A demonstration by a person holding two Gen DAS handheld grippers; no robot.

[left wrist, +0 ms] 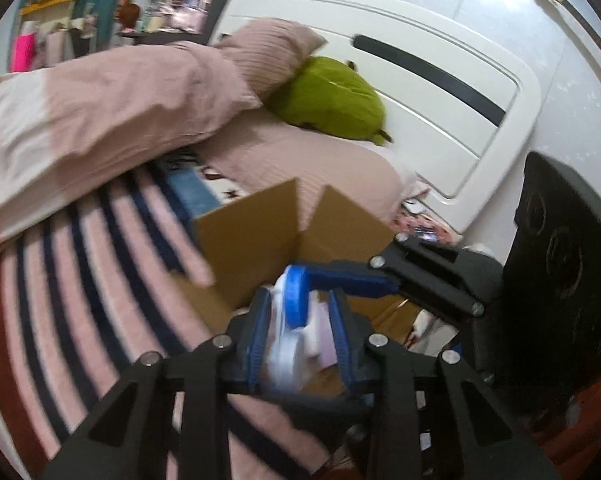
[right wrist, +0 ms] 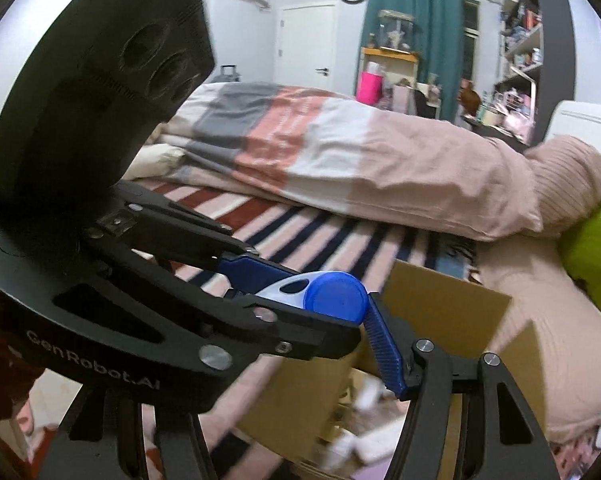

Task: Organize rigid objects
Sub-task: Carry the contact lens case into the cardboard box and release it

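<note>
A white bottle with a blue cap (left wrist: 294, 300) is gripped between the blue pads of the left claw (left wrist: 300, 332), which is closed tight on it above an open cardboard box (left wrist: 252, 240) set on the striped bed cover (left wrist: 80, 280). The right claw (right wrist: 340, 320) is seen about half open, its pads on either side of the blue cap; whether they press on it cannot be told. Inside the box, pale blurred items are seen but cannot be identified.
</note>
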